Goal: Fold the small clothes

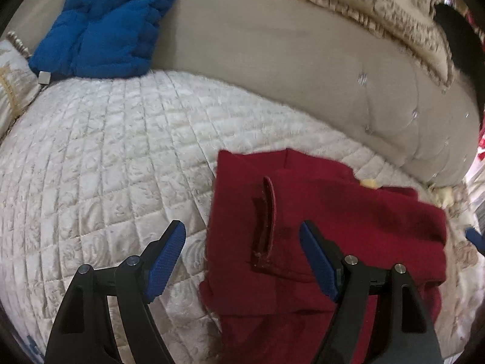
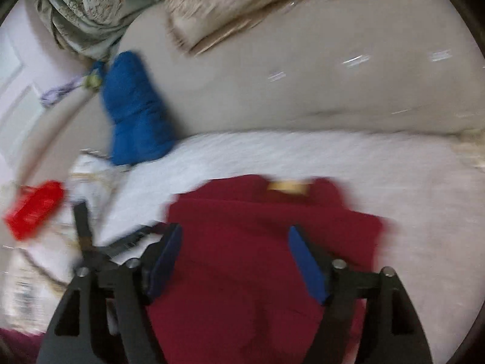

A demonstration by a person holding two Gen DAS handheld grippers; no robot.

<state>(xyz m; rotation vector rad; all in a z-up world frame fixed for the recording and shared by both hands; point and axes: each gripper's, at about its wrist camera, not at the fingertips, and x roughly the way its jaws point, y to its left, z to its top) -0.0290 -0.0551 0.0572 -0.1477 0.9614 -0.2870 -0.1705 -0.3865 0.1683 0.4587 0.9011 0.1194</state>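
A dark red garment [image 1: 327, 227] lies partly folded on a white quilted bedspread [image 1: 106, 157]. It has a pocket flap and a yellow label at its far edge. My left gripper [image 1: 242, 230] is open and empty, hovering over the garment's left edge. In the blurred right wrist view the same red garment [image 2: 257, 242] lies under my right gripper [image 2: 235, 233], which is open and empty above it. The left gripper [image 2: 91, 242] shows there at the left, beside the garment. A blue tip of the right gripper [image 1: 476, 238] shows at the left wrist view's right edge.
A blue quilted garment [image 1: 103, 21] leans on the beige padded headboard [image 1: 288, 60] at the far left; it also shows in the right wrist view [image 2: 136, 112]. Patterned pillows [image 1: 372, 9] lie at the back right. A red object [image 2: 33, 209] lies at the left.
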